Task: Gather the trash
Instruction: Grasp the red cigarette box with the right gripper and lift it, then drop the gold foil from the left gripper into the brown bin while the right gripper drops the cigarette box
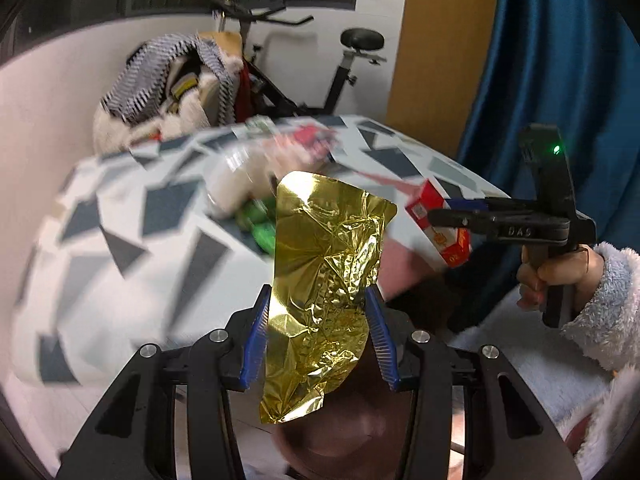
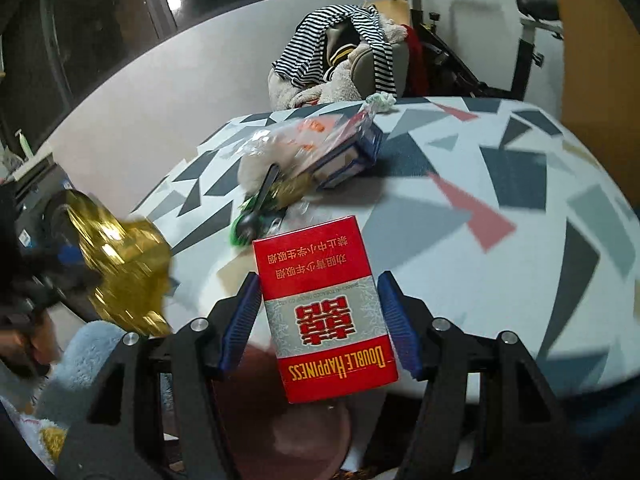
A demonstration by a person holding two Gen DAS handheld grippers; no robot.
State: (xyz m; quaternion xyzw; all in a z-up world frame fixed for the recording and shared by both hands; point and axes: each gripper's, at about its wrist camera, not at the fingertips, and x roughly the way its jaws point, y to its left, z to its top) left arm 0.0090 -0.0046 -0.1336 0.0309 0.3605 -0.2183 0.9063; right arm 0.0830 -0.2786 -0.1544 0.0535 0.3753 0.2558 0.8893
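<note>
Plastic bags, black spoon, patterned table

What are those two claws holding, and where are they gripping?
Left gripper pinches gold foil near its lower half; right gripper clamps a red cigarette pack by its sides.

Left gripper: pitched downward, blue pads clamped on a gold foil wrapper. Right gripper: pitched downward, pads pinching a red pack. Right hand in fleecy sleeve wraps the handle.
</note>
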